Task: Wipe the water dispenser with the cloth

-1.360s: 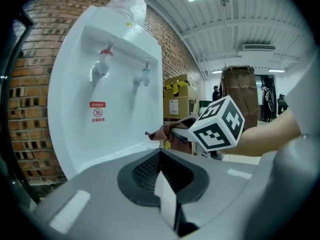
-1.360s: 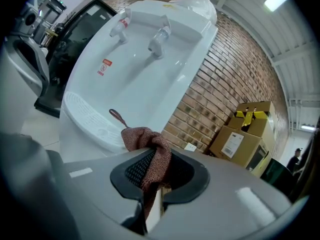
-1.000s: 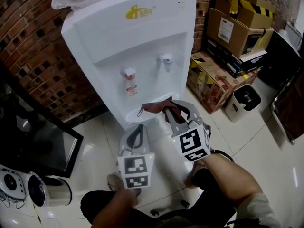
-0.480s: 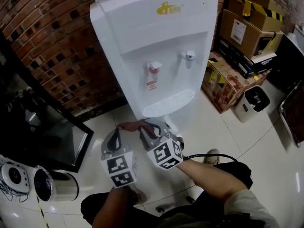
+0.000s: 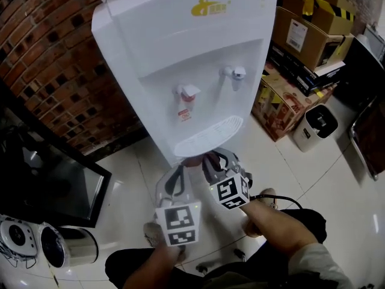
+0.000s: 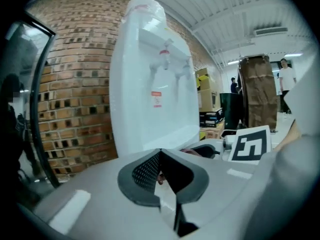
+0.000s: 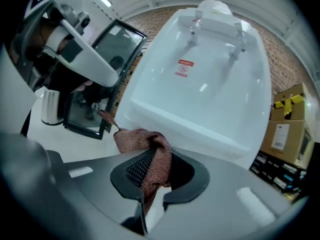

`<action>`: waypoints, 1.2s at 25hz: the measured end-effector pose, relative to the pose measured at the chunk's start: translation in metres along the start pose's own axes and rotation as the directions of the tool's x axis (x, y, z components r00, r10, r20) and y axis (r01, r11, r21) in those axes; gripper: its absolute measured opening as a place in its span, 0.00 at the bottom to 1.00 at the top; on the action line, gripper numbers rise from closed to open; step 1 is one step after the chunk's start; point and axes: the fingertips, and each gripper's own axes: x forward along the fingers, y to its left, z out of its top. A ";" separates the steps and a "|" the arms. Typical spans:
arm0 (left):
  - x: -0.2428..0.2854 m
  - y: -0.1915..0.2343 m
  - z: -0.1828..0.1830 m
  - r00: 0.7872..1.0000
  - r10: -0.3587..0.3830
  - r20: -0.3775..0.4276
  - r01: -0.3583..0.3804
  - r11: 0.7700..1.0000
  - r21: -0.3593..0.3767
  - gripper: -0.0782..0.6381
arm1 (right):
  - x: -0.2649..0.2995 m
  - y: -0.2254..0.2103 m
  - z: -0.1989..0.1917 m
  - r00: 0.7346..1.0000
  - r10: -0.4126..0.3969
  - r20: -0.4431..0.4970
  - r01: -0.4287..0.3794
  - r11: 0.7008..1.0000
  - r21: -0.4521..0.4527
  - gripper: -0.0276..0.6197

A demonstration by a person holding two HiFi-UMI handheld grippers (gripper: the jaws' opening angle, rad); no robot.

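Observation:
The white water dispenser [image 5: 180, 53] stands against the brick wall, with two taps and a drip tray [image 5: 210, 135]. My right gripper [image 5: 207, 157] hovers just below the tray, in front of the dispenser's lower body. In the right gripper view my right gripper [image 7: 159, 156] is shut on a reddish-brown cloth [image 7: 145, 144], which bunches above the pads and points at the dispenser [image 7: 200, 84]. My left gripper [image 5: 175, 169] hangs beside it on the left, a little nearer me. In the left gripper view my left gripper [image 6: 159, 154] has its pads meeting at the tips, with nothing held.
Cardboard boxes [image 5: 301, 23] are stacked to the dispenser's right, with a small white bin [image 5: 316, 125] in front of them. A black glass-fronted cabinet [image 5: 54, 185] and a metal pot [image 5: 66, 248] stand at the left. A cable [image 5: 274, 196] lies on the tiled floor.
My right gripper, still holding the cloth, has come down from the drip tray's front edge to below it. The left gripper has dropped along with it.

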 end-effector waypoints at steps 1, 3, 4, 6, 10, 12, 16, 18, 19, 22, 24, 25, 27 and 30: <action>0.005 -0.018 0.002 0.999 -0.036 0.002 0.036 0.999 0.013 0.11 | -0.002 -0.014 -0.005 1.000 -0.030 -0.011 0.030 0.999 0.014 0.14; 0.013 -0.055 0.003 0.994 -0.109 0.004 0.109 0.993 0.041 0.11 | -0.007 -0.040 -0.015 0.996 -0.083 -0.035 0.085 0.996 0.041 0.14; 0.016 -0.071 0.004 0.990 -0.140 0.004 0.140 0.989 0.058 0.11 | -0.008 -0.051 -0.019 0.994 -0.103 -0.045 0.105 0.993 0.052 0.14; 0.021 -0.096 0.005 0.983 -0.185 0.003 0.184 0.979 0.083 0.11 | -0.011 -0.067 -0.026 0.990 -0.131 -0.058 0.135 0.989 0.066 0.14; 0.033 -0.119 0.003 0.976 -0.219 -0.008 0.219 0.973 0.080 0.11 | -0.018 -0.104 -0.041 0.973 -0.213 -0.090 0.222 0.968 0.114 0.14; 0.037 -0.125 -0.001 0.973 -0.228 -0.018 0.229 0.970 0.078 0.11 | -0.022 -0.127 -0.051 0.959 -0.260 -0.114 0.274 0.952 0.138 0.14; 0.043 -0.130 -0.008 0.970 -0.239 -0.036 0.242 0.967 0.077 0.11 | -0.024 -0.162 -0.069 0.933 -0.318 -0.168 0.347 0.918 0.194 0.14; 0.046 -0.131 -0.011 0.970 -0.242 -0.038 0.244 0.967 0.079 0.11 | -0.023 -0.168 -0.071 0.932 -0.319 -0.174 0.351 0.913 0.207 0.13; 0.047 -0.130 -0.012 0.969 -0.243 -0.038 0.245 0.966 0.083 0.11 | -0.022 -0.169 -0.071 0.932 -0.318 -0.173 0.351 0.912 0.211 0.13; 0.045 -0.125 -0.020 0.969 -0.244 -0.043 0.247 0.964 0.099 0.11 | -0.023 -0.167 -0.072 0.933 -0.315 -0.173 0.349 0.907 0.237 0.13; 0.041 -0.114 -0.025 0.972 -0.233 -0.042 0.236 0.966 0.106 0.11 | -0.028 -0.163 -0.073 0.933 -0.315 -0.176 0.353 0.897 0.265 0.13; 0.038 -0.106 -0.027 0.975 -0.220 -0.039 0.223 0.969 0.111 0.11 | -0.031 -0.157 -0.073 0.932 -0.315 -0.178 0.354 0.893 0.276 0.13; 0.033 -0.083 -0.031 0.984 -0.177 -0.033 0.180 0.976 0.119 0.11 | -0.034 -0.135 -0.074 0.936 -0.300 -0.184 0.342 0.898 0.276 0.13; 0.025 -0.043 -0.040 0.995 -0.093 -0.036 0.097 0.988 0.117 0.11 | -0.033 -0.080 -0.072 0.958 -0.222 -0.179 0.261 0.935 0.239 0.14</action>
